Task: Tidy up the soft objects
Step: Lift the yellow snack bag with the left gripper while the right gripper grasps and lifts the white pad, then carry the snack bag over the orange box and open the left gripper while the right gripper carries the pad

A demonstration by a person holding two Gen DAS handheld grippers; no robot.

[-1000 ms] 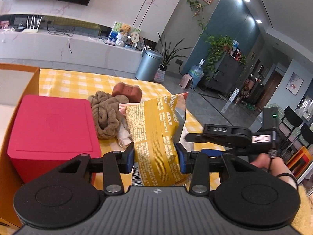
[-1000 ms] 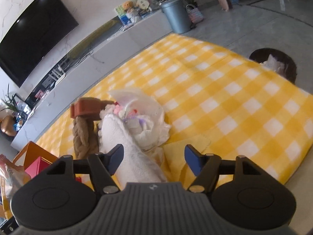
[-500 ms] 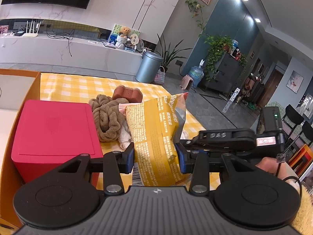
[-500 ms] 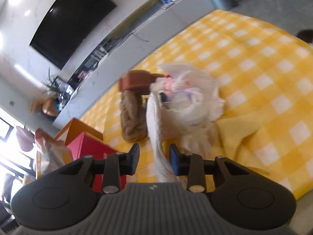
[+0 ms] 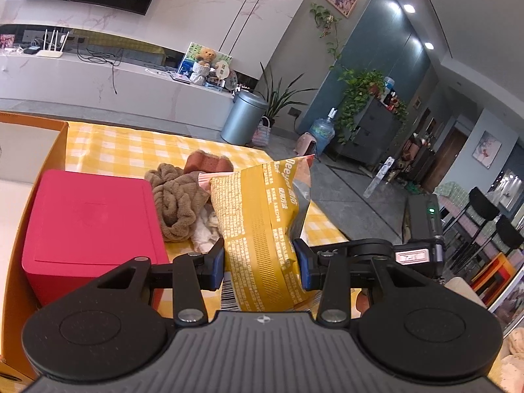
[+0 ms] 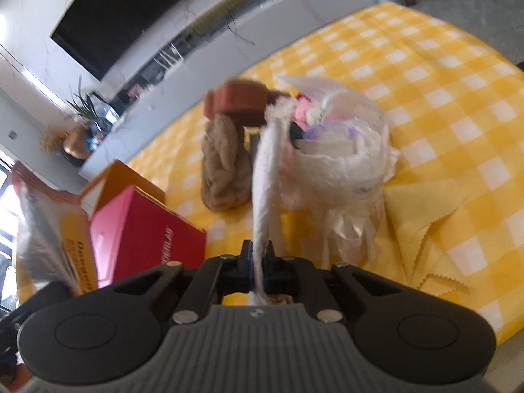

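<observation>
My left gripper [image 5: 258, 267] is shut on a yellow snack bag [image 5: 262, 222] and holds it upright above the yellow checked cloth [image 5: 131, 150]. My right gripper [image 6: 258, 258] is shut on a white fluffy cloth [image 6: 267, 177], which stretches away from the jaws toward the pile. The pile holds a brown twisted towel [image 6: 222, 163], a brown sponge [image 6: 239, 101], a white plastic bag with pink and purple things inside [image 6: 340, 144] and a yellow rag [image 6: 425, 203]. The towel [image 5: 178, 203] and sponge [image 5: 208, 163] also show in the left wrist view.
A red box [image 5: 88, 226] sits in an orange cardboard box [image 5: 36, 150] at the left; it also shows in the right wrist view [image 6: 140, 226]. The right gripper's body [image 5: 376, 252] lies just right of the snack bag. A grey bin [image 5: 244, 121] stands beyond the table.
My right gripper has closed from wide open onto the white fluffy cloth and pulled it taut. My left gripper holds the snack bag as before, with only a slight shift of view.
</observation>
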